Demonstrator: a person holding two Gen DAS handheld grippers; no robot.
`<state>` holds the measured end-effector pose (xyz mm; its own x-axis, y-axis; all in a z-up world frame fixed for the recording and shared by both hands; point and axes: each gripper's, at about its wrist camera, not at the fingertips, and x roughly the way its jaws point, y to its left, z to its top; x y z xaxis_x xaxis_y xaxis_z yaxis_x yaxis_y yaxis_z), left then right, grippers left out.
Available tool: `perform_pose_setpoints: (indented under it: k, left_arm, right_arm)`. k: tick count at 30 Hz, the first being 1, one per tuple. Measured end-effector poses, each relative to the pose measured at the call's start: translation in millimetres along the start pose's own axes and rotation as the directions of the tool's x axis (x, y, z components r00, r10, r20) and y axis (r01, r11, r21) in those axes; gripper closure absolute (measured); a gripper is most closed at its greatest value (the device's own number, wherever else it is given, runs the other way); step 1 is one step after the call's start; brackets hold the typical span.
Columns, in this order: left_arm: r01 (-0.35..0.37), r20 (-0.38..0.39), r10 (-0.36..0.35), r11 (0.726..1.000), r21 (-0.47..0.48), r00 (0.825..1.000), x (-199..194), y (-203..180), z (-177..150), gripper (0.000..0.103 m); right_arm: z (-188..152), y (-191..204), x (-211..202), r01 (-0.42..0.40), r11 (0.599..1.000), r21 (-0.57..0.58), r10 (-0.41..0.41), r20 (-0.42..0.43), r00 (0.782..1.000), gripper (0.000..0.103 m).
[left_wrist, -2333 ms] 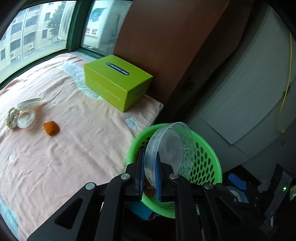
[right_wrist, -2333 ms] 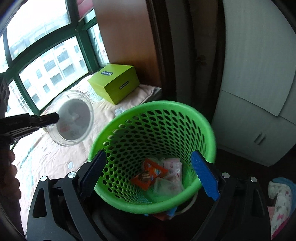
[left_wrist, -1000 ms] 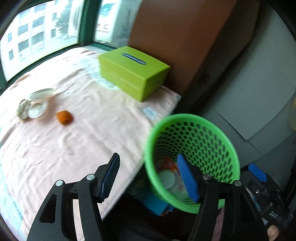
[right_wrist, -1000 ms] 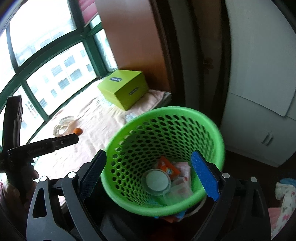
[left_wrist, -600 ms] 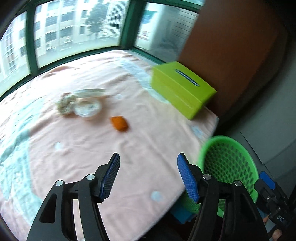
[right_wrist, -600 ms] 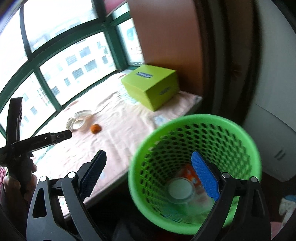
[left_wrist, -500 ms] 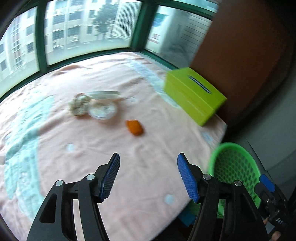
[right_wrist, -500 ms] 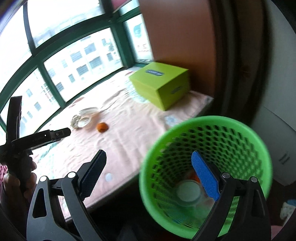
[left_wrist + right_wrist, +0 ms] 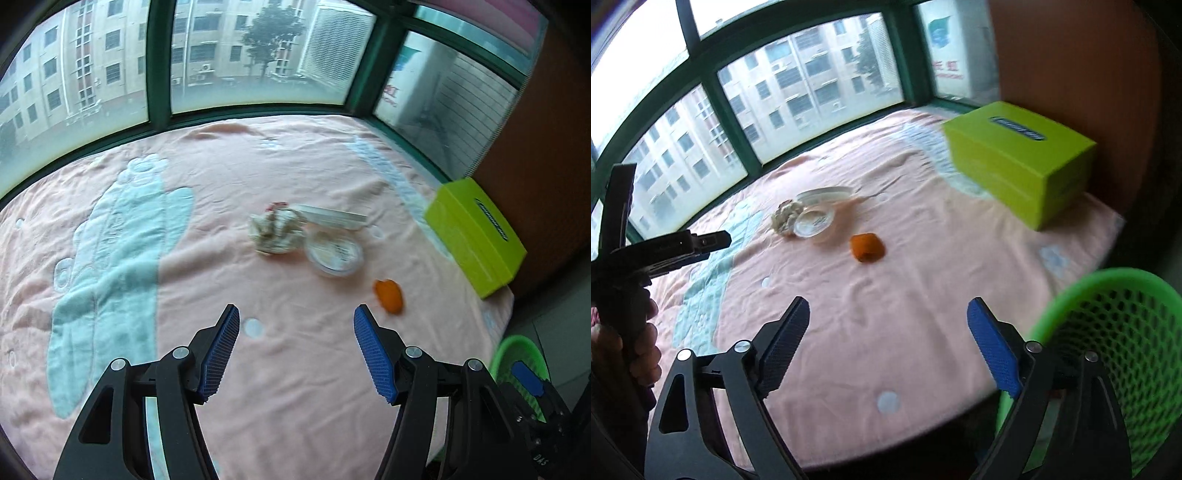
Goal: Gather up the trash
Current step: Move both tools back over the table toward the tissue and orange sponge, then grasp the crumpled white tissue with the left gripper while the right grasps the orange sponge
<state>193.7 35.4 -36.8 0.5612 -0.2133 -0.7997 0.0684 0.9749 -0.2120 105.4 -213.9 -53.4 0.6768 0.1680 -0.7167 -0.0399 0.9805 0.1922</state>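
Observation:
On the pink blanket (image 9: pixel 295 369) lie an orange scrap (image 9: pixel 388 291) (image 9: pixel 867 248), a round clear plastic lid (image 9: pixel 334 251) (image 9: pixel 814 221), a crumpled wrapper (image 9: pixel 273 232) (image 9: pixel 783 218) and a flat white dish (image 9: pixel 332 218) (image 9: pixel 824 194). My left gripper (image 9: pixel 295 343) hangs open above the blanket, short of these, with nothing between its pads. My right gripper (image 9: pixel 886 339) has empty jaws that are closing, and the orange scrap lies beyond them. The green mesh basket (image 9: pixel 1115 350) (image 9: pixel 517 354) stands off the blanket's right edge.
A lime-green box (image 9: pixel 476 236) (image 9: pixel 1019 155) stands at the blanket's far right by a brown wall. Green-framed windows (image 9: pixel 258 55) run along the back. A hand (image 9: pixel 631 347) holds the left gripper's handle at the left of the right wrist view.
Both grippers swung left, away from the basket and over the blanket. The basket slid to the right edge of both views. The trash on the blanket came nearer the middle.

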Motion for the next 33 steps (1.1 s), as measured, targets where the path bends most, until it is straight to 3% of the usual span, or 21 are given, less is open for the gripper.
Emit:
perform_pose_setpoints:
  k: [12,18,33]
  left_arm:
    - [-0.047,-0.039,0.047,0.999,-0.02,0.998,51.7,35.2,34.6,0.041]
    - [-0.051,-0.062,0.05,0.999,-0.004,0.997,81.3,41.7,52.8,0.041]
    - [-0.02,-0.119,0.025,0.999,0.045,0.993,145.7,38.0,82.5,0.04]
  right_arm:
    - [32.2,20.6,93.5,-0.013,0.999,-0.035,0.01,-0.093,0.996,0.036]
    - [40.0,21.4,130.5,0.017,0.999,-0.047,-0.022,-0.127,0.992,0.044]
    - [42.8,25.7,166.3,0.061,0.993,-0.1,-0.077,-0.164,0.984,0.057]
